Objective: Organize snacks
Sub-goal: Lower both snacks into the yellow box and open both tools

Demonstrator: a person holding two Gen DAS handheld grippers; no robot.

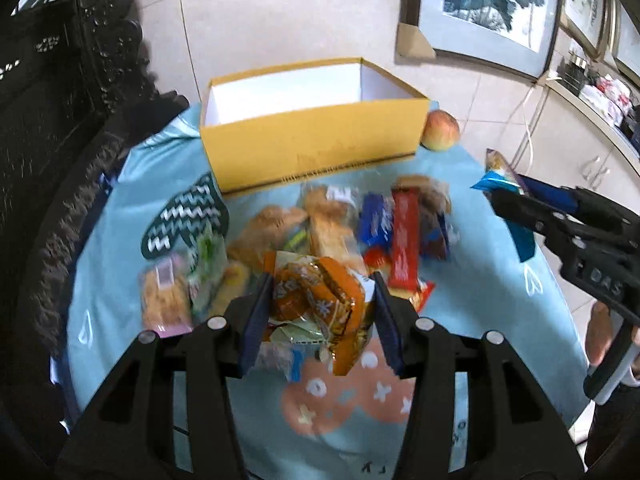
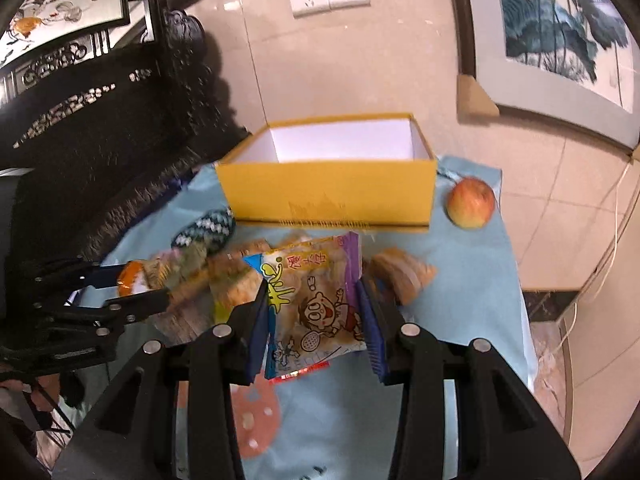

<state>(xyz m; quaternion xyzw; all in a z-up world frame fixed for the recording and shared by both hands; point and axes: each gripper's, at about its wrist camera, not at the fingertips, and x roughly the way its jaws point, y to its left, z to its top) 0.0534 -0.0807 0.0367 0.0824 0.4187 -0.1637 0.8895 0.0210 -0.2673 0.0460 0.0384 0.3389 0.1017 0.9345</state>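
Two snack packets are held, one in each gripper. Left gripper (image 1: 320,312): jaws clamped on an orange packet (image 1: 316,300), which bulges between the blue pads and hangs clear of the cloth. Right gripper (image 2: 314,316): jaws clamped on a cartoon-printed packet (image 2: 316,304) with a purple edge, also raised off the surface. Beyond and below both sets of fingers lies the pile of loose snacks (image 1: 328,228), including a red bar (image 1: 405,240) and blue wrappers (image 1: 374,220), resting on a light blue patterned tablecloth (image 1: 480,280). Farther ahead of the claws stands an open yellow box (image 2: 328,196) with a white interior; no contents are visible in the part of the interior that shows. An apple (image 2: 471,201) sits just beside the box, to the right of the right gripper's line. In the left wrist view the right gripper appears at the right edge, held by a hand (image 1: 600,332). Framed pictures (image 1: 492,4) lean on the tiled wall behind; dark carved furniture (image 2: 100,128) stands to the left.
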